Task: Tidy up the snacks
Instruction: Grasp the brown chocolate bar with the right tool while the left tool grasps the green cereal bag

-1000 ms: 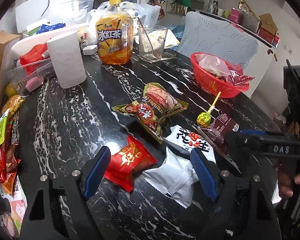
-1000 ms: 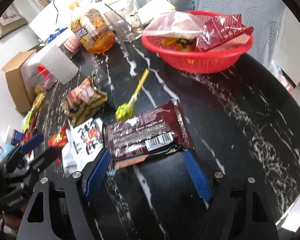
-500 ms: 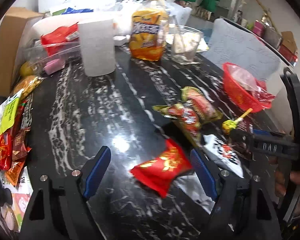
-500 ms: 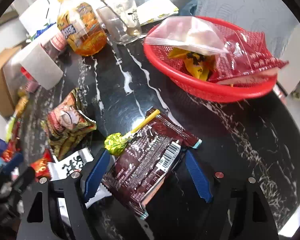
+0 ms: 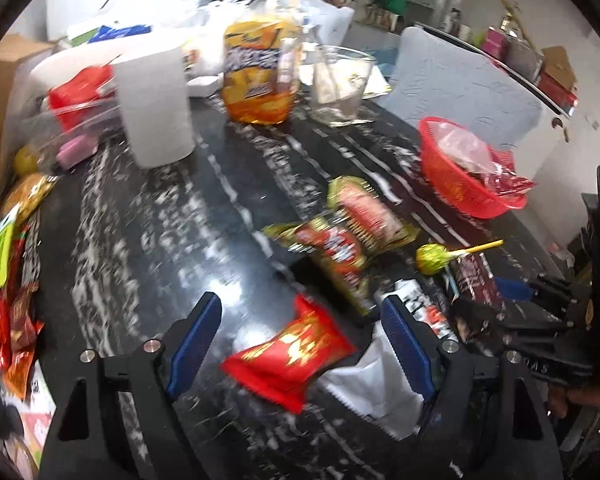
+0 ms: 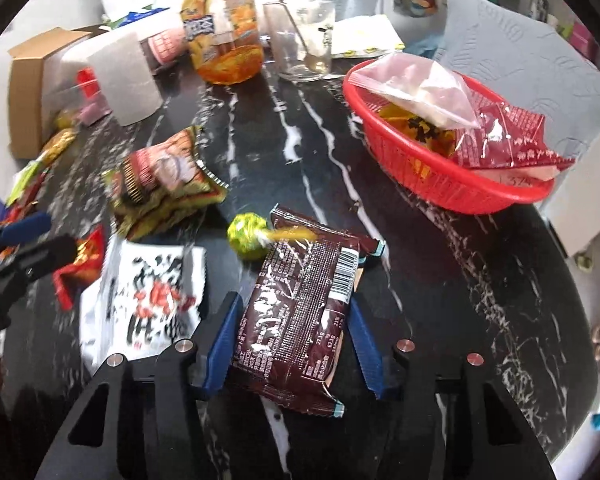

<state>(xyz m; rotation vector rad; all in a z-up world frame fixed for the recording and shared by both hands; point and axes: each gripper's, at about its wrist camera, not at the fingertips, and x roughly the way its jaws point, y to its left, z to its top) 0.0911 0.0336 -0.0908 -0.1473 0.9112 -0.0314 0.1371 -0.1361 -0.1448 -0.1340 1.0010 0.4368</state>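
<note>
In the right wrist view my right gripper (image 6: 294, 320) is narrowed around a dark brown snack packet (image 6: 300, 320) and its blue pads touch both sides. A green lollipop (image 6: 247, 236) lies against the packet's far end. A red basket (image 6: 452, 176) with several packets stands at the back right. In the left wrist view my left gripper (image 5: 300, 332) is open, and a red snack packet (image 5: 288, 356) lies between its fingers on the black marble table (image 5: 160, 240). A white peanut packet (image 6: 148, 300) lies beside it.
A green and red snack bag (image 5: 348, 240) lies mid-table. An iced tea bottle (image 5: 262, 72), a glass (image 5: 340, 84) and a paper roll (image 5: 154, 104) stand at the back. A pile of snacks (image 5: 8, 300) lies at the left edge. A chair (image 6: 532, 72) stands behind the basket.
My right gripper has turned towards the basket and narrowed onto the brown packet, which now points away from me. My left gripper has swung left and back; the red packet now sits between its fingers.
</note>
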